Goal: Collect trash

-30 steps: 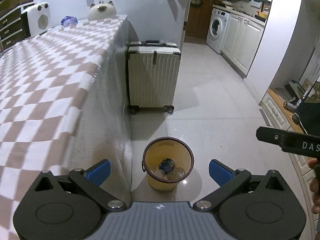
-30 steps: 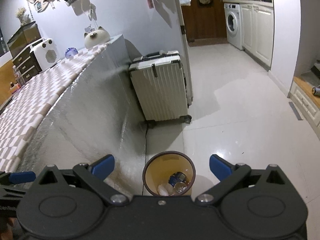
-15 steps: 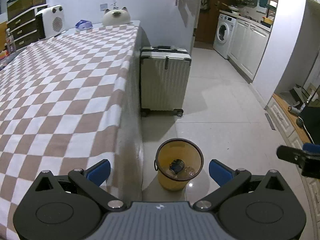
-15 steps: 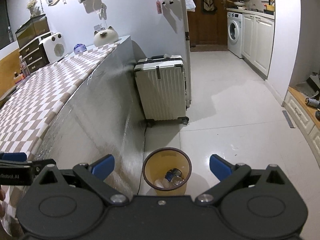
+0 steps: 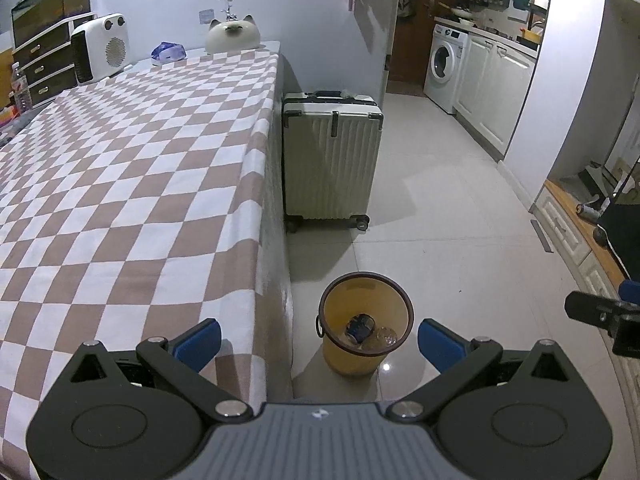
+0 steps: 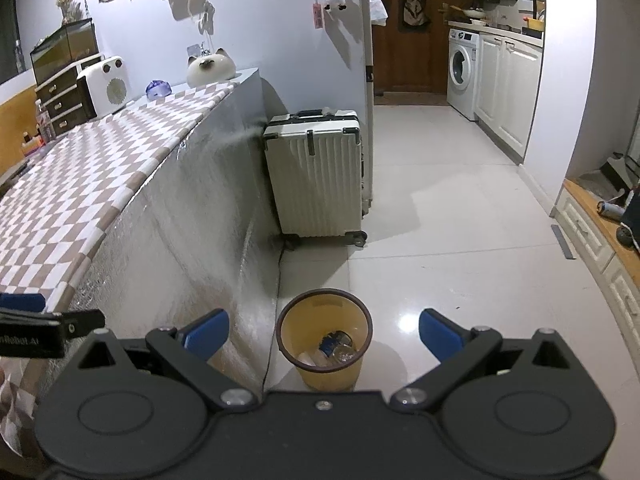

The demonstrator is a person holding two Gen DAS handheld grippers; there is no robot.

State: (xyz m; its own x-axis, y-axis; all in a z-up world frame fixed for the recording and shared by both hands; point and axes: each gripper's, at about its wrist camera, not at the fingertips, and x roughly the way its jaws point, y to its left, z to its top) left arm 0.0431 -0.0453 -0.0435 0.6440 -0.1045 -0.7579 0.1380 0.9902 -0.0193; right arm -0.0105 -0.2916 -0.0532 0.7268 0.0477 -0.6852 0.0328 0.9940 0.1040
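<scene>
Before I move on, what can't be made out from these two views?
- Bin contents: left wrist view shows a blue can and clear items, too small to identify.
- Bin base: right wrist view, cut off behind the right tongs body.
- Table near end: hidden by the left tongs body.

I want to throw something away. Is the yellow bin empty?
Not empty. The yellow bin stands upright, with a blue can and clear bottle at its bottom.

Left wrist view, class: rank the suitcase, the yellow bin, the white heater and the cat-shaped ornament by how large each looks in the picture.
1. Suitcase
2. Yellow bin, though it sits nearest the camera, which inflates it
3. White heater
4. Cat-shaped ornament, not much smaller than the heater; both stand far back.
</scene>
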